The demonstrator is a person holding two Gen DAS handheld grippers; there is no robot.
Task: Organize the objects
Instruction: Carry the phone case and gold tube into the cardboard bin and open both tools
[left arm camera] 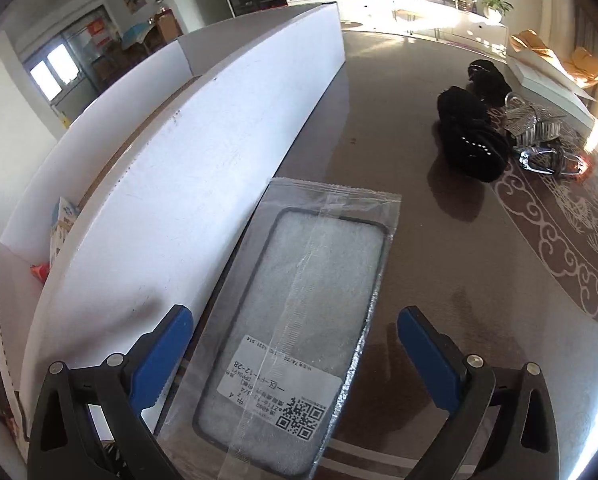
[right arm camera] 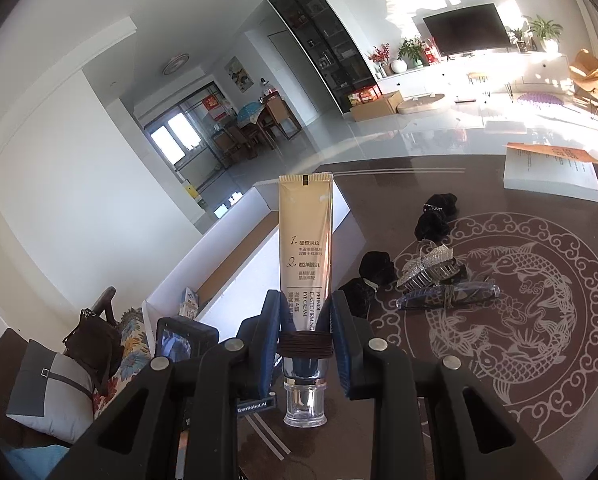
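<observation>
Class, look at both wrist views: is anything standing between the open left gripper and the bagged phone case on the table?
Nothing visible does. The phone case lies flat on the table, directly between the left gripper's spread fingers, beside the white box's wall.

On the gold tube [right arm camera: 305, 248], "RETINOL ELASTIC FIRMING EYE CREAM" and the numbers "1." and "2." are printed. "GenRobot.AI" is read on a small plate [right arm camera: 256, 405] at lower centre. On the packet's white label [left arm camera: 279, 390], "12-28" and a QR code are seen.

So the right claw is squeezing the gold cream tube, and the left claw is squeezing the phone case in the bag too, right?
Not quite. The right claw does squeeze the cream tube, but the left claw is wide open around the bagged phone case, not squeezing it. The left wrist view shows this.
</observation>
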